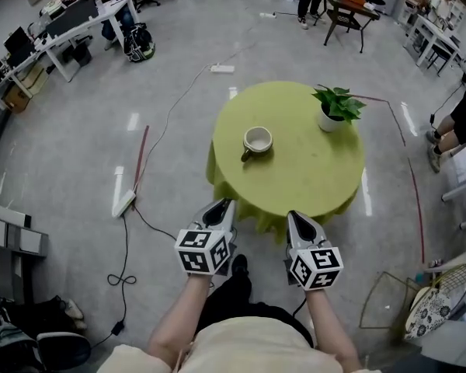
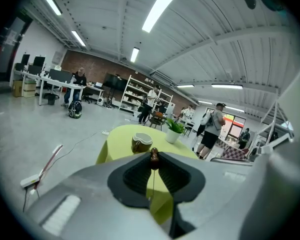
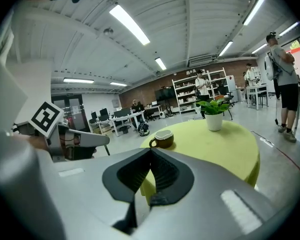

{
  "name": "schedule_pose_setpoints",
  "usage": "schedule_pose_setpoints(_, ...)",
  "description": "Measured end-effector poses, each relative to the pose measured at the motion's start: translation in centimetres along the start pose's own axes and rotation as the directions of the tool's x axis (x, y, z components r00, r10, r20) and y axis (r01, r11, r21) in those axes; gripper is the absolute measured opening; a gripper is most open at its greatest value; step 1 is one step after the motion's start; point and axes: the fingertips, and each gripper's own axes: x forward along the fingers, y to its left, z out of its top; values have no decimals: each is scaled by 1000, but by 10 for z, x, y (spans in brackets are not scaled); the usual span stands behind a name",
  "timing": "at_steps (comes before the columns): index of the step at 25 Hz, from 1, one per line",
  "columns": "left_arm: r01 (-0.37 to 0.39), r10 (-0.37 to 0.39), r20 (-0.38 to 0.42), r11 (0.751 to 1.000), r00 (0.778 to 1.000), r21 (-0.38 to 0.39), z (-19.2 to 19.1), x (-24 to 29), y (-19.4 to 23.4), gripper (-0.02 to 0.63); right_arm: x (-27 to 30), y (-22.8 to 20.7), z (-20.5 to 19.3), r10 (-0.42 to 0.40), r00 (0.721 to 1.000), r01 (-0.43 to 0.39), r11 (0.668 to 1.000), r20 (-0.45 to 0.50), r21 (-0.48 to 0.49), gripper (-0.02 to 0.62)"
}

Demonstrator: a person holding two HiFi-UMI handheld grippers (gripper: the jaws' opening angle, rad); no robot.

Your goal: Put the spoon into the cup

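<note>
A brown cup [image 1: 257,141] with a cream inside stands on the left part of a round table under a yellow-green cloth [image 1: 311,177], handle towards me. Both grippers hang short of the table's near edge, pointing at it. My left gripper [image 1: 224,203] is shut on a thin spoon [image 2: 153,158], seen edge-on, its brown end poking out between the tips. The cup [image 2: 141,143] lies straight beyond those tips. My right gripper [image 1: 293,214] is shut with nothing in it, its tips [image 3: 150,151] meeting, and the cup [image 3: 163,139] stands ahead of it.
A potted plant [image 1: 335,107] stands at the table's far right. On the floor lie a power strip [image 1: 124,203] with cables at the left, and a wire basket [image 1: 388,298] and a racket [image 1: 439,301] at the right. People and desks stand farther off.
</note>
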Motion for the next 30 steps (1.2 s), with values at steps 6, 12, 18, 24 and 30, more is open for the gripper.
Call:
schedule_pose_setpoints(6,34,-34,-13,999,999,-7,19,33,21,48,38,-7,13,-28,1000,28,1000,-3,-1,2)
schedule_pose_setpoints(12,57,-57,-20,998,998,-8,34,57,37,48,65,-14,19,-57,998,57,998,-11,2,2)
schedule_pose_setpoints(18,80,-81,-30,997,996,-8,43,71,42,48,78,-23,28,-81,997,81,997,-12,3,2)
schedule_pose_setpoints(24,78,-78,-30,997,996,-15,49,82,48,48,87,-30,29,-83,997,83,997,-10,8,2)
schedule_pose_setpoints(30,76,-76,-27,997,997,-8,62,94,51,48,100,-37,37,-70,997,71,997,-10,7,2)
